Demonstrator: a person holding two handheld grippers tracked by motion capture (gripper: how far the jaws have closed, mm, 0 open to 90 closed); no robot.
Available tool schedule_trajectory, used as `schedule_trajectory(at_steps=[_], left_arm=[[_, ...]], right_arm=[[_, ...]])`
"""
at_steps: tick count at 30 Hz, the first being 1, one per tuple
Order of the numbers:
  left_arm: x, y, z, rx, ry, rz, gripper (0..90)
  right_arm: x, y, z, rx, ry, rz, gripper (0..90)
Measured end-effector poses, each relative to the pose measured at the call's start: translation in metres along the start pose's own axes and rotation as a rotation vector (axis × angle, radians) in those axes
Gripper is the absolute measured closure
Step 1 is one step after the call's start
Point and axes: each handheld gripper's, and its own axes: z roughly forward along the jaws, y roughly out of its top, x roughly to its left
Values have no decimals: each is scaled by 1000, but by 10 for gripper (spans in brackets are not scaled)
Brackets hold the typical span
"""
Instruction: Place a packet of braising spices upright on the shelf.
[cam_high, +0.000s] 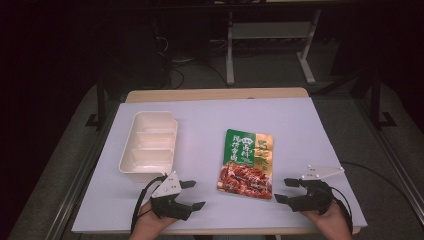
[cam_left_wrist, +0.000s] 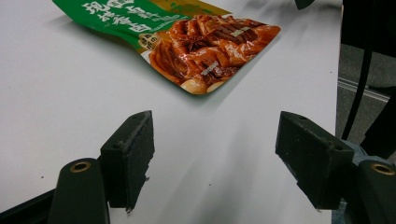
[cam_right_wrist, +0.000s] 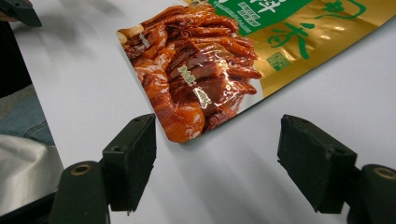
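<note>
Glossy green-and-gold food pouch flat mid-table, white three-compartment plastic tray at its 9 o'clock. Left gripper at pouch's 7, right gripper at 4, both spread wide, empty.

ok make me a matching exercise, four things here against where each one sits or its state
Things:
1. food pouch
2. white tray
3. left claw
4. right claw

Places or states:
A. open, at the pouch's right
B. far left of the mat, empty
C. flat in the middle of the mat
D. open, just below the tray

Pairs: 1-C, 2-B, 3-D, 4-A
</note>
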Motion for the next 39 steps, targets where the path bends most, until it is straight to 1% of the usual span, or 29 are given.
schedule_trajectory(at_steps=[5,8,9,10,11,14,15,16,18,19,20,24,26,27,28,31,32,33,34,35,36,39], left_arm=[[-1,2,0,1,0,6,287],[0,6,0,-9,-3,-4,299],[0,8,1,-12,-12,-14,299],[0,11,2,-12,-12,-10,318],[0,11,2,-12,-12,-10,335],[0,19,5,-7,-21,0,357],[0,24,7,1,-20,17,389],[0,24,7,1,-20,17,404],[0,30,10,0,-23,19,413],[1,36,14,5,-24,29,447],[1,36,14,5,-24,29,460],[3,45,24,21,-19,32,494],[5,49,30,32,-16,29,526],[8,52,36,50,-11,24,532],[9,54,39,52,-9,19,544],[11,57,42,52,-7,17,595],[12,59,45,55,-2,19,595],[13,61,47,58,0,19,618],[14,62,50,62,-3,15,618],[15,64,52,65,-7,17,656],[15,66,57,74,-2,24,671],[16,68,62,84,0,23,698]], right_arm=[[-1,0,-2,-8,-5,1,268],[-2,0,-3,-19,-2,6,266],[-2,0,-3,-19,-2,6,266],[-2,1,-5,-26,-4,7,265],[-2,1,-6,-29,-6,5,266],[-2,2,-7,-35,-13,1,265],[-3,2,-9,-40,-18,2,265],[-3,2,-10,-44,-19,1,265],[-3,2,-10,-46,-20,3,261],[-3,2,-10,-46,-23,3,252],[-3,2,-10,-46,-23,3,252],[-3,2,-9,-34,-30,-5,252],[-4,1,-9,-31,-29,-5,252],[-4,1,-9,-33,-29,-6,252],[-4,2,-9,-34,-30,-6,252],[-4,2,-9,-36,-31,-6,252],[-4,2,-9,-37,-31,-7,252],[-4,2,-9,-36,-31,-7,252],[-4,2,-9,-36,-31,-7,252],[-3,2,-9,-31,-33,-6,252],[-3,2,-8,-27,-36,-10,251],[-3,2,-8,-25,-36,-12,251]])
